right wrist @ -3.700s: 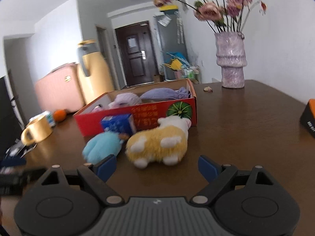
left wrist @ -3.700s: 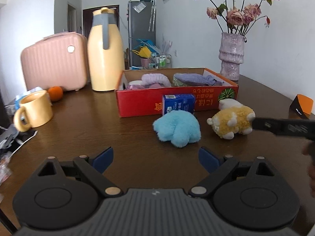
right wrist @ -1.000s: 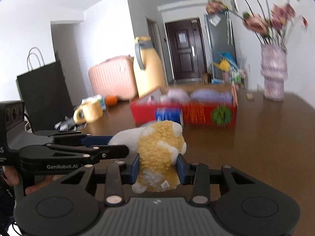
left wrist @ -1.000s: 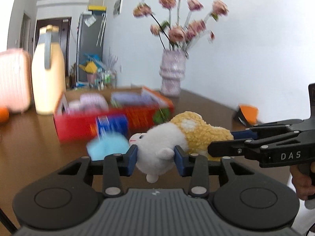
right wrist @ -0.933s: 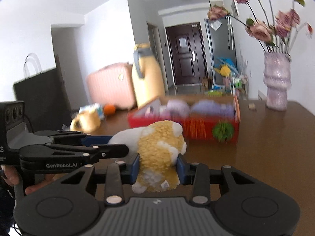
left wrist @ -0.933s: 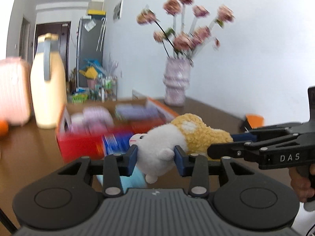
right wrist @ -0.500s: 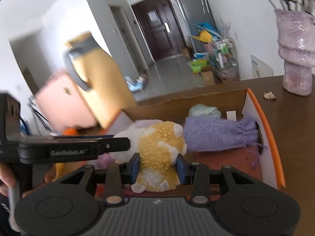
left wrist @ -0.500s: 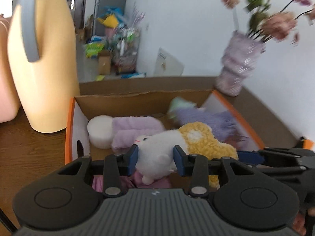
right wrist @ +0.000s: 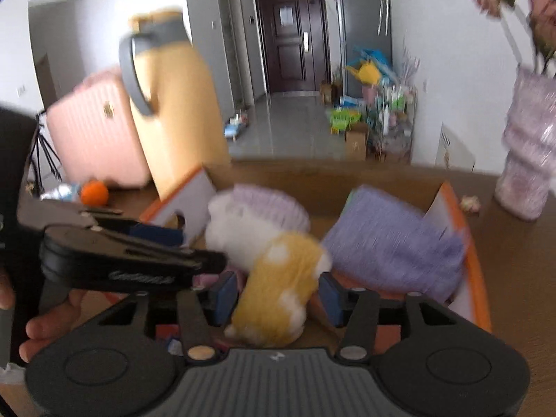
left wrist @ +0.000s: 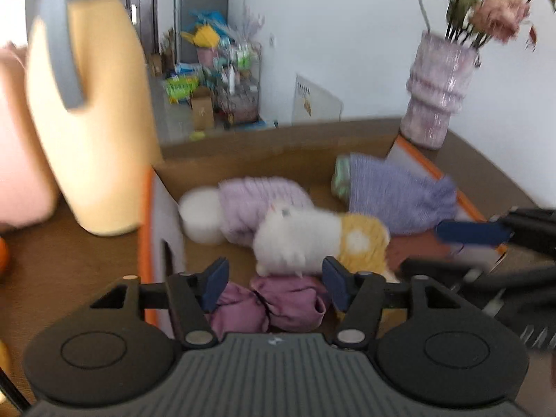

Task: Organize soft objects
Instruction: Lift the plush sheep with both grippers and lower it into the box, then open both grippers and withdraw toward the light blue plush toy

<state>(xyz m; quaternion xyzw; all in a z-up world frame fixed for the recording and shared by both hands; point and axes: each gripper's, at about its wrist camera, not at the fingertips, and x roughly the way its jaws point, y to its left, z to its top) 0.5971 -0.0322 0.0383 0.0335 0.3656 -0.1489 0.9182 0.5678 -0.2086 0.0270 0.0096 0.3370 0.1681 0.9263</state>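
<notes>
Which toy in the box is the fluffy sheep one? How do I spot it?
Find the cardboard box with orange edges beside the tall yellow jug. The white-and-yellow plush sheep lies in its middle, the only two-coloured fluffy animal among purple knitted cloths.

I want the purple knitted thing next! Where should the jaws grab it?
Probably the purple knitted cloth is best pinched from above at its loose fringed edge near the box wall: it lies flat and uncovered there, clear of the sheep toy.

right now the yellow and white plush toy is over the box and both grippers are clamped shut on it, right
Not quite. The plush toy is over the box, but both wrist views show the left gripper and right gripper opening, pads clear of it.
</notes>
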